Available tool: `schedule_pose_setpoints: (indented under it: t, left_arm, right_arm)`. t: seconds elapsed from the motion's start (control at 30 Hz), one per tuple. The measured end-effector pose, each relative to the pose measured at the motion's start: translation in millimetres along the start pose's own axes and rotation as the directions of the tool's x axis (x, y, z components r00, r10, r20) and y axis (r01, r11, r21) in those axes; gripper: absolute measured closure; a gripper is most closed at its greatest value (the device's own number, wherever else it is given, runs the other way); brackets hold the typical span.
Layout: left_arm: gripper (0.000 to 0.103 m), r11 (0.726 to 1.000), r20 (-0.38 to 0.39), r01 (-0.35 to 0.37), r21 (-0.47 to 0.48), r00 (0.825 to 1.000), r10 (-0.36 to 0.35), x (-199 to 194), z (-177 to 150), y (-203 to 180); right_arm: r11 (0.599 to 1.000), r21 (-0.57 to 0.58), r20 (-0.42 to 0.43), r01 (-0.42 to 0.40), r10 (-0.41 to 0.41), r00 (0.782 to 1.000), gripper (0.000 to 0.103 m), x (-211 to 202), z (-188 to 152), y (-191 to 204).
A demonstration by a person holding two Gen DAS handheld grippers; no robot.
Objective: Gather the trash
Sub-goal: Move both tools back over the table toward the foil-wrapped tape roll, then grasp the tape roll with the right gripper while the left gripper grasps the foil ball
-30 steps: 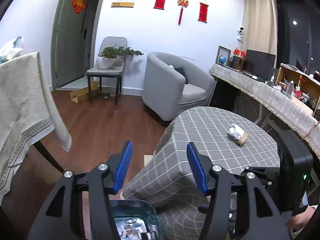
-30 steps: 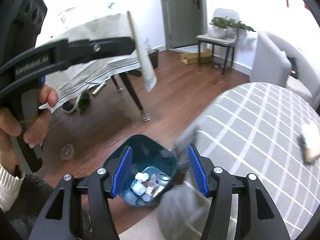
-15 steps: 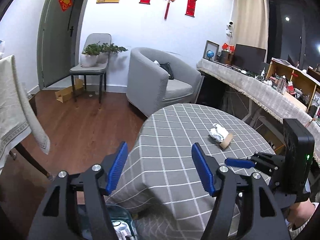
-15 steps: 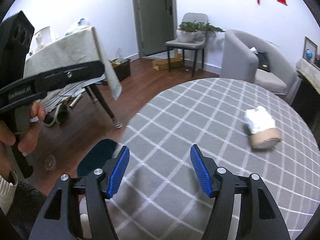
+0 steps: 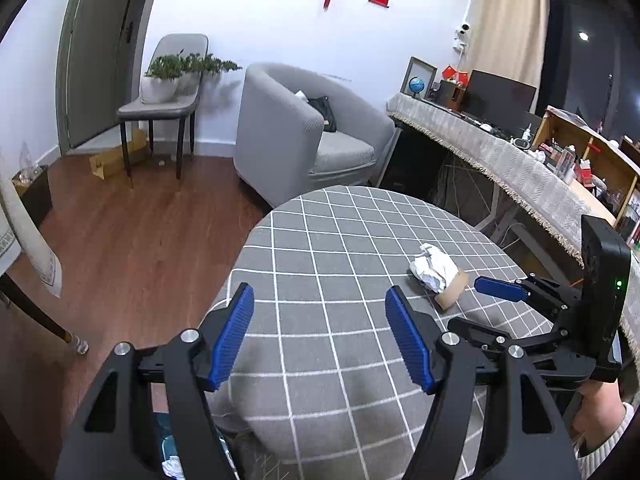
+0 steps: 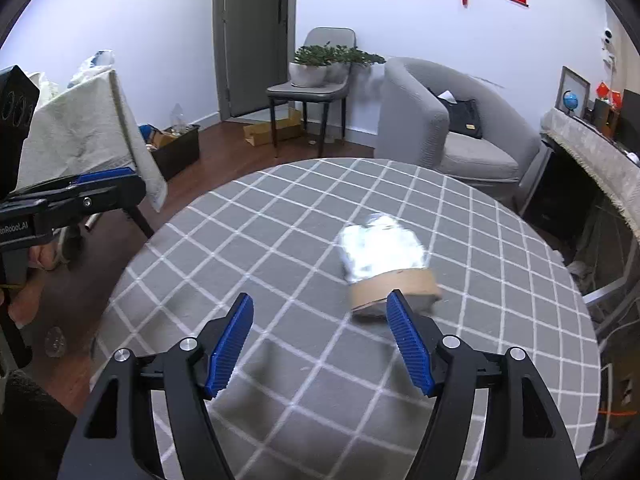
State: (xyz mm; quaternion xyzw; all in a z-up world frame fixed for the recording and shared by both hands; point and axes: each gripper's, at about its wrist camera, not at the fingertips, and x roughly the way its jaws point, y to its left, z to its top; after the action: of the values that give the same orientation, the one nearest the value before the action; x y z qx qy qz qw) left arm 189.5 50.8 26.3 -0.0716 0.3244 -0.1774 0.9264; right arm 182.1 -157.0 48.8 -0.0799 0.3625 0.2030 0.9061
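Here, left gripper [image 5: 320,336] and right gripper [image 6: 320,338]: fingers apart, just opened wider, holding nothing. One paper wad [image 6: 380,250] in one cardboard ring [image 6: 392,286] on the counter [image 6: 248,240], near right fingers [image 6: 408,344].

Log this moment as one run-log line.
left gripper: open, empty | right gripper: open, empty, jaws just opening | crumpled paper and cardboard roll: on checked table, ungrasped

Right gripper [image 6: 320,344] gapes empty beside blurred, seemingly paper-stuffed roll [image 6: 386,264].
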Motion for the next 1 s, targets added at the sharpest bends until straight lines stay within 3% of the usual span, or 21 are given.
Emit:
schedule_pose_setpoints:
  t: [0.23,0.37,0.7,0.77,0.8,0.83,1.0]
  left_arm:
    - [0.033,1.0,-0.021,0.018,0.011,1.0,-0.017,17.2,11.1,-10.8]
    - [0.033,0.999,-0.045,0.04,0.006,0.998,-0.04,29.7,15.1,-15.7]
    - [0.035,0.999,-0.107,0.043,-0.002,0.993,-0.043,60.8,20.9,-27.8]
    - [0.035,0.999,-0.111,0.052,-0.005,0.992,-0.052,65.2,21.5,-31.6]
    - [0.035,0.998,-0.116,0.062,-0.006,0.991,-0.062,68.2,22.0,-35.0]
    - [0.035,0.998,-0.118,0.068,-0.008,0.991,-0.069,70.5,22.5,-37.5]
    - [0.035,0.989,-0.142,0.138,-0.046,0.98,-0.143,84.1,23.4,-49.7]
  right_arm:
    - [0.999,0.008,-0.024,0.036,-0.036,0.999,0.032,17.5,10.9,-22.2]
    - [0.997,0.002,-0.046,0.074,-0.074,0.996,0.025,28.5,14.1,-31.6]
    - [0.999,-0.028,-0.124,0.034,-0.037,0.992,0.024,48.0,13.0,-38.2]
    - [0.999,-0.037,-0.149,0.021,-0.026,0.989,0.027,52.3,10.8,-37.8]
    - [0.999,-0.032,-0.144,0.006,-0.011,0.989,0.037,50.9,10.7,-38.2]
    - [1.0,-0.03,-0.143,0.003,-0.007,0.99,0.04,50.4,11.0,-39.3]
    - [1.0,-0.02,-0.149,-0.02,0.017,0.989,0.041,48.7,10.4,-46.2]
